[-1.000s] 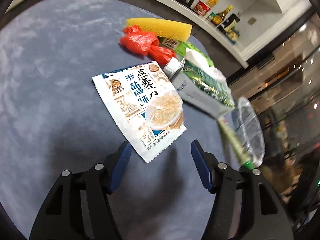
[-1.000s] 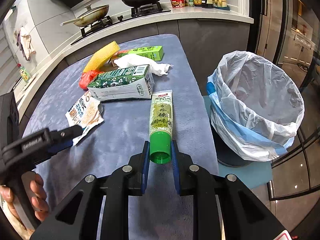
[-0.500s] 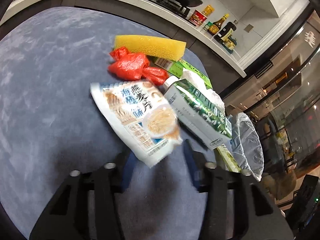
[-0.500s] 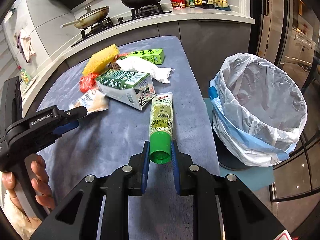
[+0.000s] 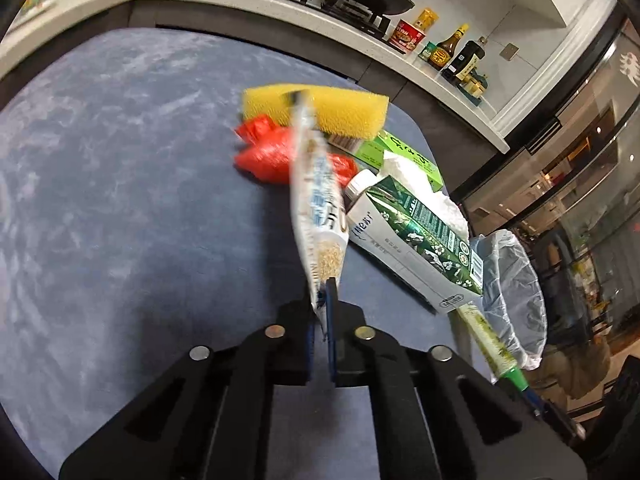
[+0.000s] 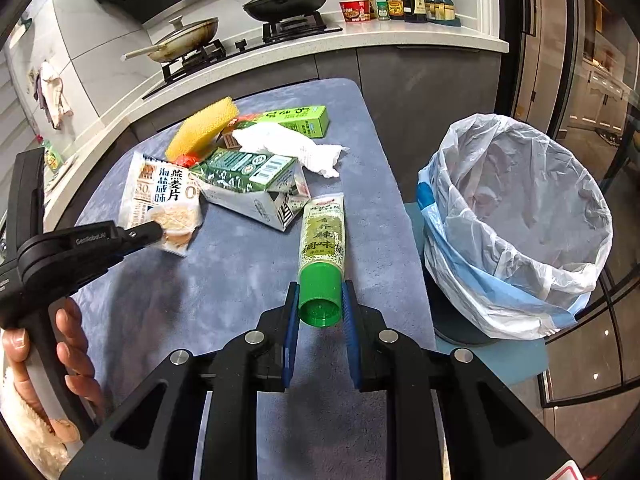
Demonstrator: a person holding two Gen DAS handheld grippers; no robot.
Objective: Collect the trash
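Oat packet: pinched by bottom corner in left gripper, clenched, packet standing edge-on ahead of fingers, seemingly clear of cloth, though blur hides the underside. Green tube: cap held between fingers of right gripper, body pointing forward, lying on blue tablecloth.

Risks: corner grip thin, so packet may slip or flap against milk carton just right of it. Tube held by round cap may pivot and drop short of lined bin, right of right gripper.
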